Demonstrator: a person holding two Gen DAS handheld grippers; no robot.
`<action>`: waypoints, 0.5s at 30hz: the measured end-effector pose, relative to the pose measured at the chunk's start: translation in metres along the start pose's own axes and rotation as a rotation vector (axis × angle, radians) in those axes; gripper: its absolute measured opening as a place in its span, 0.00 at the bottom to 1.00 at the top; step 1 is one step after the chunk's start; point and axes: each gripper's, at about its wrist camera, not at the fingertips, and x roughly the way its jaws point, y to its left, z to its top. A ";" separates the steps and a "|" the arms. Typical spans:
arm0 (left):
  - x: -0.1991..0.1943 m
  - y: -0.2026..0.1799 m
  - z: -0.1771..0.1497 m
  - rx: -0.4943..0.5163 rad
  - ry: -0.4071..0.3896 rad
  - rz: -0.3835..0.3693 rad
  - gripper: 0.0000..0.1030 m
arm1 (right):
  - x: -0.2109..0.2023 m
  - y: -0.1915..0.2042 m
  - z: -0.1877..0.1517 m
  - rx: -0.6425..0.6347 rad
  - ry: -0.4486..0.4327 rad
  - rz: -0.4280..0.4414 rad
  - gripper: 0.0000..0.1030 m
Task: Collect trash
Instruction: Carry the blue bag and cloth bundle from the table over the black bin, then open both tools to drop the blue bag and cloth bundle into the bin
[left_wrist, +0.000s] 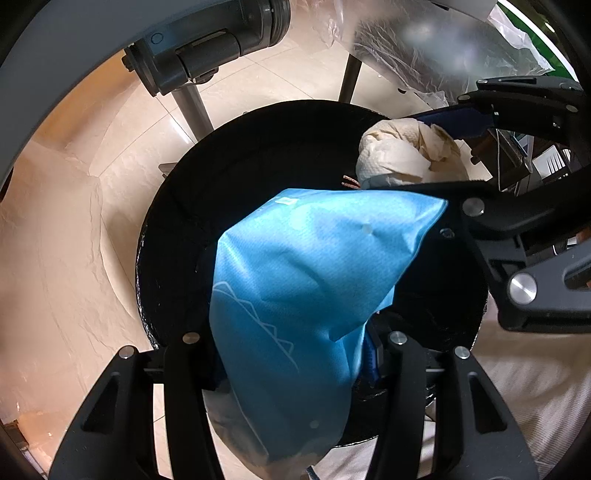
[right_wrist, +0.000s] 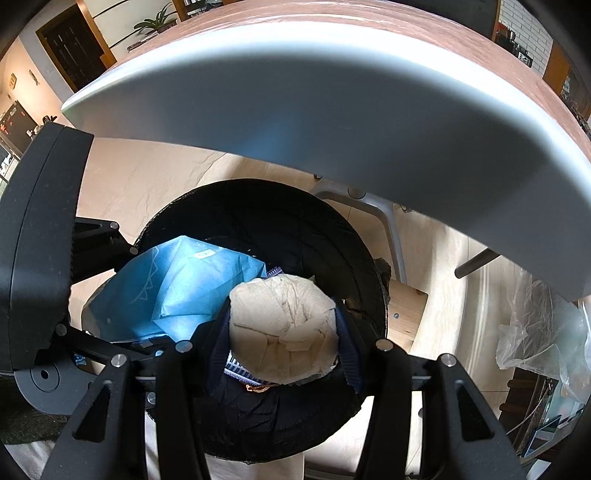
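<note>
Here, both grippers hang over the round black bin (right_wrist: 325, 236) — the left gripper (left_wrist: 291, 354) clamps a crinkled blue plastic wrapper (left_wrist: 306, 266), the right gripper (right_wrist: 282, 332) a crumpled beige paper wad (right_wrist: 284, 325).

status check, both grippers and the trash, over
Left gripper shut on blue packet, right gripper shut on crumpled paper wad. Both over black bin. Nothing blocking.

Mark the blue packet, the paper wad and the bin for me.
blue packet (left_wrist: 295, 266), left wrist view, middle of its face
paper wad (right_wrist: 284, 325), right wrist view, crumpled top
bin (right_wrist: 332, 229), right wrist view, black inner wall
</note>
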 end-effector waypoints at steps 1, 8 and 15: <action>0.000 0.000 0.000 0.001 0.001 0.000 0.53 | 0.001 0.000 0.000 0.002 0.001 -0.002 0.48; -0.001 -0.004 0.000 0.011 0.002 0.004 0.53 | 0.003 0.001 0.001 0.007 0.007 -0.004 0.48; -0.001 -0.004 0.001 0.015 0.005 0.005 0.53 | 0.005 0.000 0.001 0.011 0.010 -0.007 0.48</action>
